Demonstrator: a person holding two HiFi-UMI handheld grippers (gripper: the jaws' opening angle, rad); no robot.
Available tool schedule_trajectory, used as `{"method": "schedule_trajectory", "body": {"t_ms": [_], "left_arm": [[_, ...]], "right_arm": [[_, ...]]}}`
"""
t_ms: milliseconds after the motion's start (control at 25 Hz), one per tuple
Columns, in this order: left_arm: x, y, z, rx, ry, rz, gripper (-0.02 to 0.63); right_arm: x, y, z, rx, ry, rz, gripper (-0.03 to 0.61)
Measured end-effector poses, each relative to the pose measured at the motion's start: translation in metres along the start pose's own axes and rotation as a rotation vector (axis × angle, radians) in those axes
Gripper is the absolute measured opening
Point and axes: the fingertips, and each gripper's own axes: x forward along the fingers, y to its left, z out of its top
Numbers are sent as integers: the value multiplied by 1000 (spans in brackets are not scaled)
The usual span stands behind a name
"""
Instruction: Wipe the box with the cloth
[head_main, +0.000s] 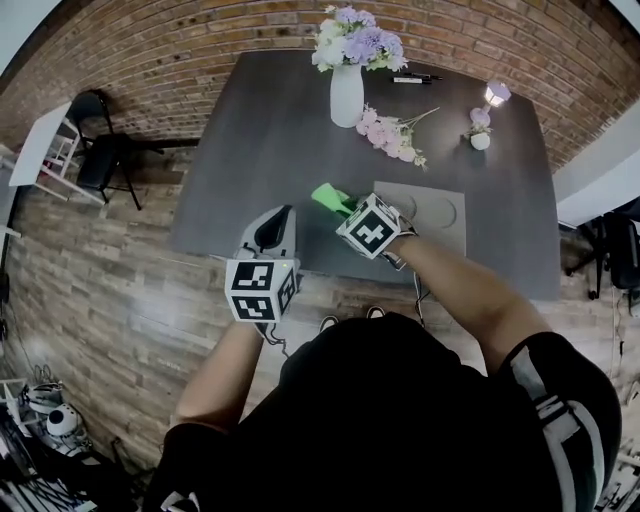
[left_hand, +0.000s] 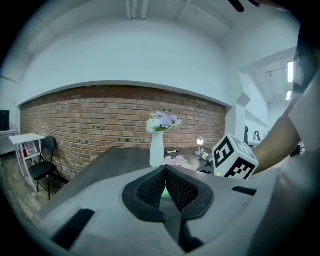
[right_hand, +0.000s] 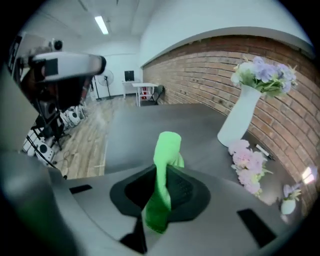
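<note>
A bright green cloth (head_main: 328, 196) sticks out of my right gripper (head_main: 343, 207), which is shut on it above the dark table (head_main: 270, 140). In the right gripper view the cloth (right_hand: 165, 150) stands up from between the jaws of that gripper (right_hand: 161, 176). The flat grey box (head_main: 437, 213) with a round recess lies on the table just right of that gripper, partly hidden by its marker cube. My left gripper (head_main: 274, 222) hovers at the table's near edge, left of the cloth; its jaws (left_hand: 165, 175) are shut with nothing between them.
A white vase (head_main: 346, 94) of pale flowers stands at the table's far middle, loose pink flowers (head_main: 388, 132) beside it. A small lamp (head_main: 496, 95), a tiny pot (head_main: 480, 138) and a pen (head_main: 411, 79) are far right. A black chair (head_main: 100, 150) stands left of the table.
</note>
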Motion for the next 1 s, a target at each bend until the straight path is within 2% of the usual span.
{"method": "schedule_trajectory", "body": {"t_ms": [120, 240, 320, 440, 600, 720, 800, 880, 1000], "left_arm": [[6, -3, -1, 10, 13, -23, 8], [19, -16, 1, 22, 17, -70, 8], [31, -32, 2, 36, 19, -119, 8], [47, -63, 2, 59, 22, -196, 9], [63, -98, 3, 81, 22, -287, 9], [71, -120, 6, 93, 15, -341, 8], [73, -131, 8, 95, 8, -370, 9], [73, -137, 11, 94, 1, -387, 9], [69, -139, 12, 90, -5, -395, 9]], "right_arm": [[-8, 10, 11, 103, -79, 60, 58], [-20, -12, -4, 237, -96, 34, 58], [-31, -40, -36, 370, -76, -15, 58], [-57, -83, -106, 593, -18, -93, 58], [-113, -133, -202, 750, 54, -256, 58], [-165, -158, -264, 811, 124, -416, 58], [-195, -167, -292, 800, 195, -521, 58], [-215, -171, -305, 764, 242, -591, 58], [-218, -164, -296, 691, 253, -613, 58]]}}
